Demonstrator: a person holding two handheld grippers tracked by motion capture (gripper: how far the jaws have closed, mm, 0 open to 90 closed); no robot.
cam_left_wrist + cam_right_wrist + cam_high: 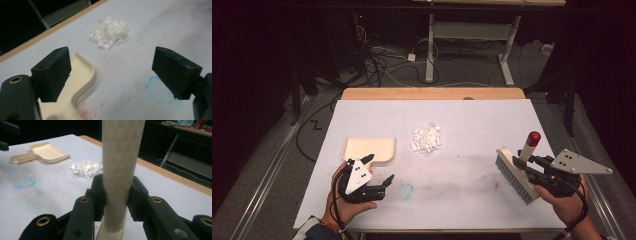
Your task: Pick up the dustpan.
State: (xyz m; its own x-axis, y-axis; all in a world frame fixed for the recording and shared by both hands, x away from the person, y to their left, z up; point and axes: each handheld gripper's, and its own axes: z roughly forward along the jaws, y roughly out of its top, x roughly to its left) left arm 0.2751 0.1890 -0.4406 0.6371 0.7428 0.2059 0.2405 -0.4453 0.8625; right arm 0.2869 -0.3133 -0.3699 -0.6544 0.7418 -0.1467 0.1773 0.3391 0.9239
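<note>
A cream dustpan (371,149) lies left of centre on the white table, its handle pointing toward me. My left gripper (381,170) hovers open over that handle. In the left gripper view the handle (81,80) runs beside the left jaw, with nothing between the pads of the gripper (113,72). A pile of white paper scraps (427,139) sits mid-table, also visible ahead (110,33). My right gripper (528,162) is shut on the cream handle (120,170) of a brush (513,175) with a red tip, bristles facing the pile.
The white sheet (462,120) covers a wooden table whose far edge (432,93) shows bare. A faint blue ring (406,190) and reddish smudges mark the sheet near the front. Beyond the table, cables and a desk frame (430,50) stand on the floor.
</note>
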